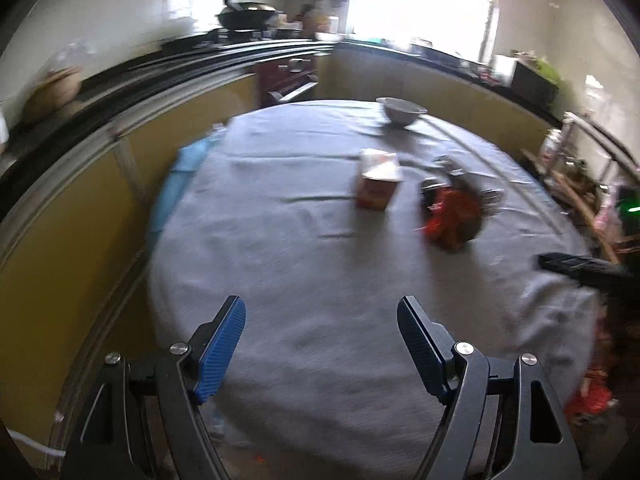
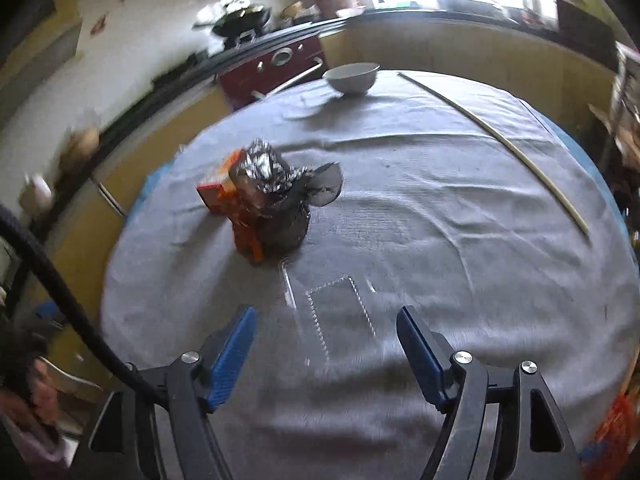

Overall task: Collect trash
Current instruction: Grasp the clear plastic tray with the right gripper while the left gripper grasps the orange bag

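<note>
Hovering with blue ribbed pads spread wide and gripping nothing: left claw (image 1: 320,322), hanging over bare grey cloth at the near edge of the round cloth-covered desk (image 1: 280,264). Standing likewise parted, empty between the pads: right claw (image 2: 326,334), hanging just above a clear flat plastic wrapper (image 2: 340,312) that is lying loose on the cloth, touched by neither pad. Sitting farther in, near the middle of the desk: a dark mesh trash bag (image 2: 288,216) bulging with crumpled silver foil (image 2: 262,170) and orange-red packaging, the foil poking out of its top. Standing just beside the bag, on its left in the left wrist view: an orange-and-white cardboard carton (image 1: 378,180), upright, partly hidden behind the bag in the right wrist view. Resting at the far edge of the desk: a white ceramic bowl (image 2: 352,76), upright, well apart from the bag. Lying along the right side of the cloth: a long thin pale stick (image 2: 500,140). Showing beyond the desk, blurred: a yellow-fronted kitchen counter carrying a black wok (image 1: 246,14).
</note>
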`<state>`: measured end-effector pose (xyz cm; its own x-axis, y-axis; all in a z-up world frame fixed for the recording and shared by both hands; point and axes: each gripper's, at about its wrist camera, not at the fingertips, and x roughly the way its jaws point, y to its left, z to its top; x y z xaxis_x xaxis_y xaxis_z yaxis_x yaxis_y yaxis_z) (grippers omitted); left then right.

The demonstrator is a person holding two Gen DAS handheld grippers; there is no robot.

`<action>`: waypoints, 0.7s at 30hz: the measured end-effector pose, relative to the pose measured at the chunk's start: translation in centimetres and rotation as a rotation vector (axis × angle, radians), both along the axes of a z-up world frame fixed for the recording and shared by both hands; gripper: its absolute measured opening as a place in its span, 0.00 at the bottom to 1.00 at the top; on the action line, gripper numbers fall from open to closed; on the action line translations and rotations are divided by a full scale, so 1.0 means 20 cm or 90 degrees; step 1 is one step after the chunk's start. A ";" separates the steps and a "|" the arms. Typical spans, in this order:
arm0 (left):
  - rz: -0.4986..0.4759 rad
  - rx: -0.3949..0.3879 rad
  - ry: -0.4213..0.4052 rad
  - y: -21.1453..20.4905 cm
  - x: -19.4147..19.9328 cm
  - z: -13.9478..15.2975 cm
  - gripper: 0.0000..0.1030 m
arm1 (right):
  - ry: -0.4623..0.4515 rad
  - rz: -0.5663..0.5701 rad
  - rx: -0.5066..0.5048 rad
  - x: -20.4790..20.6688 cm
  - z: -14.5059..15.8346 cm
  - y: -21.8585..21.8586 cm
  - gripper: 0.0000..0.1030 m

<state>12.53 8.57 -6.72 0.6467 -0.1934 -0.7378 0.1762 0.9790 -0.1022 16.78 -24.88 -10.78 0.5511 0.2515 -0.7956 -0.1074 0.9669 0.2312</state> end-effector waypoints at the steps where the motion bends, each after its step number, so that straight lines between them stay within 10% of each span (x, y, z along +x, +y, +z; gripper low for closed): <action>1: -0.014 -0.006 0.004 -0.02 0.03 0.01 0.77 | 0.008 0.013 -0.013 0.04 -0.02 0.03 0.74; 11: -0.121 -0.020 0.026 -0.40 0.42 -0.02 0.77 | 0.047 0.022 -0.063 0.15 -0.20 0.09 0.70; 12: -0.133 -0.021 0.029 -0.45 0.45 -0.04 0.77 | 0.047 0.018 -0.060 0.14 -0.21 0.08 0.59; 21: -0.185 -0.041 0.072 -0.66 0.65 -0.23 0.75 | 0.035 -0.044 0.028 -0.02 -0.19 -0.13 0.57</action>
<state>25.43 -4.56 -11.22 0.4724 -0.4060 -0.7823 0.4311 0.8806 -0.1966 16.40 -27.47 -14.63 0.5235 0.2497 -0.8146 -0.0268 0.9604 0.2772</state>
